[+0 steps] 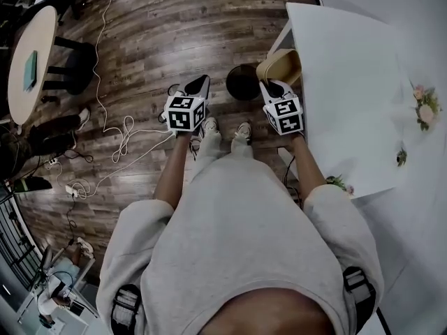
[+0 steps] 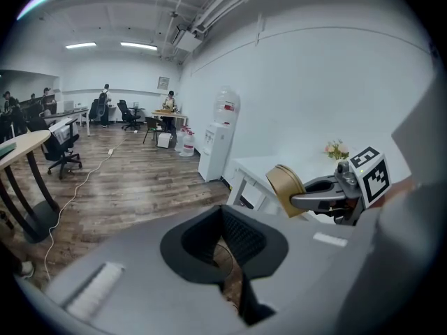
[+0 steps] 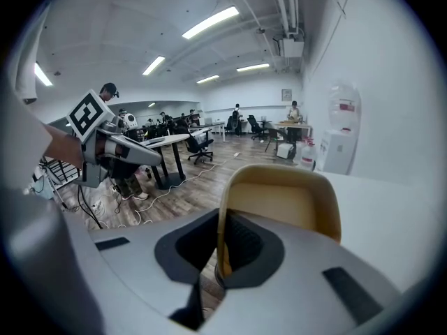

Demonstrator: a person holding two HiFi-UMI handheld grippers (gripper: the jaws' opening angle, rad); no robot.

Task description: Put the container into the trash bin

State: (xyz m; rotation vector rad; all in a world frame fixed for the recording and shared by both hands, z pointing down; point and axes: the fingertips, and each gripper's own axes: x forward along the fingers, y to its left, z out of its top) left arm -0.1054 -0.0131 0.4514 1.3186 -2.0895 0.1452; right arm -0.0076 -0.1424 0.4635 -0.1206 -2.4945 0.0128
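Release only over the trash bin (image 1: pixel 242 82) mouth: with right hand-held gripper (image 1: pixel 276 86) closed on one thin wall of the tan container (image 1: pixel 279 65), upper centre of frame just right of the bin, likely slip or drop onto the floor (image 1: pixel 160 33); left hand-held gripper (image 1: pixel 198 86) closed, empty.

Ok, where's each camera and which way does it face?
Head view: on the head, steeply down at trash bin, table; arms, legs, left gripper, right gripper show.
Left gripper view: on left gripper, along empty jaws toward the water dispenser.
Right gripper view: on right gripper, along jaws shut on the container.
Shared: each gripper view shows the other gripper.
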